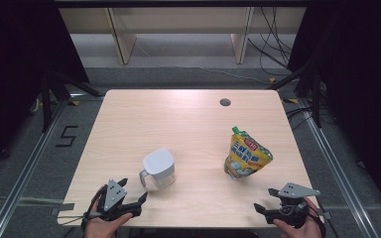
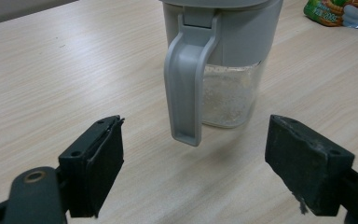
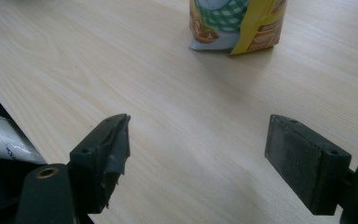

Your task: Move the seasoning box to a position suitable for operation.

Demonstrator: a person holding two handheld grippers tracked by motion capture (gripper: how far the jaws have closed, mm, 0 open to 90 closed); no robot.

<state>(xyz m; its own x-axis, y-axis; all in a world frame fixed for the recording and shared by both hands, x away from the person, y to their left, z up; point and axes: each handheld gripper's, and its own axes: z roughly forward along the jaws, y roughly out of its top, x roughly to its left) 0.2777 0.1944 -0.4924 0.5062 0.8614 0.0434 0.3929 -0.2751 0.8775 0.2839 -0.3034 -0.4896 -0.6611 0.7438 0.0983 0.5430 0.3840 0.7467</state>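
Observation:
A grey-lidded clear jug (image 1: 159, 169) stands left of centre on the wooden table (image 1: 178, 124); its grey handle (image 2: 186, 79) faces my left gripper (image 2: 193, 154). That gripper (image 1: 133, 194) rests near the front edge, just left of the jug, open with nothing between its jaws. A yellow spouted pouch (image 1: 246, 153) with a green cap stands upright at the right. My right gripper (image 1: 267, 201) sits near the front right edge, short of the pouch (image 3: 235, 25), open and empty (image 3: 196, 154).
A round cable hole (image 1: 224, 102) lies near the table's far edge. Beyond the table stand wooden shelf legs (image 1: 121, 34) and loose cables (image 1: 273, 44) on the floor. A white plastic wrapper (image 3: 2, 137) shows below the table's edge in the right gripper view.

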